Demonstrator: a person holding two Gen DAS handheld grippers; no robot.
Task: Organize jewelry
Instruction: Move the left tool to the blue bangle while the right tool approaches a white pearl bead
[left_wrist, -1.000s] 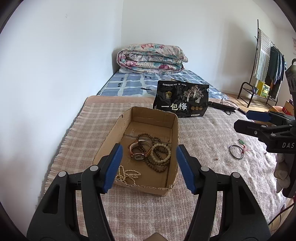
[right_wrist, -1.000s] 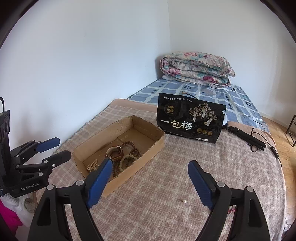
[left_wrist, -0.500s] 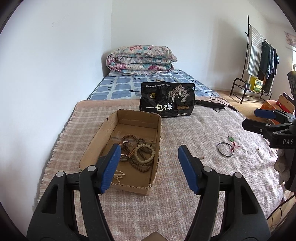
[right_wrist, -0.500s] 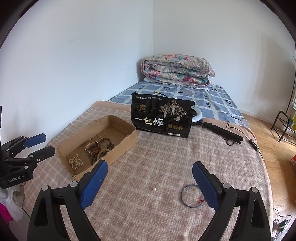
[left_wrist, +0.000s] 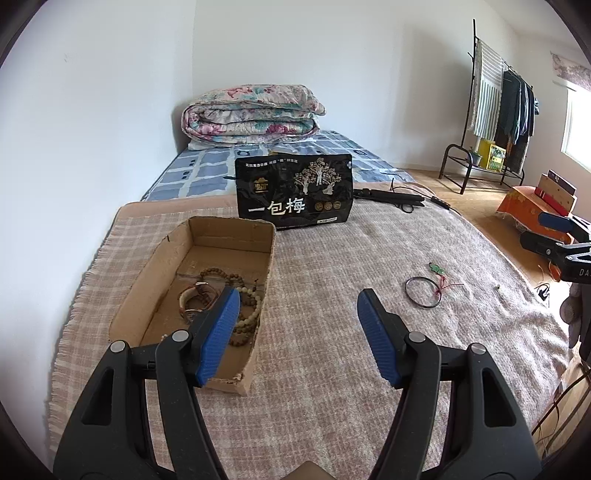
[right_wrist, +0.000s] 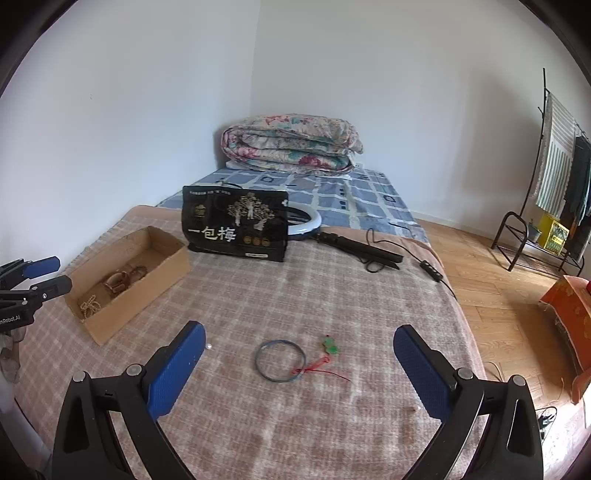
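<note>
An open cardboard box (left_wrist: 140, 295) (right_wrist: 147, 284) sits on the checked blanket and holds bead bracelets (left_wrist: 243, 295), a watch-like band (left_wrist: 192, 299) and a pale bead string (right_wrist: 90, 306). A dark bangle (right_wrist: 279, 360) (left_wrist: 421, 291) with a red cord and green charm (right_wrist: 330, 345) lies loose on the blanket, with a small white bead (right_wrist: 209, 346) to its left. My left gripper (left_wrist: 297, 317) is open and empty beside the box's right wall. My right gripper (right_wrist: 297, 350) is open and empty, just in front of the bangle.
A black snack bag (right_wrist: 236, 225) stands behind the box. A ring light with black stand and cable (right_wrist: 354, 247) lies beyond it. A folded floral quilt (right_wrist: 291, 144) lies on the bed. A clothes rack (right_wrist: 554, 177) and wooden floor are at the right.
Both grippers have swung to the right. The bangle now lies centred between my right gripper's fingers, and the box has slid to the left in both views.
</note>
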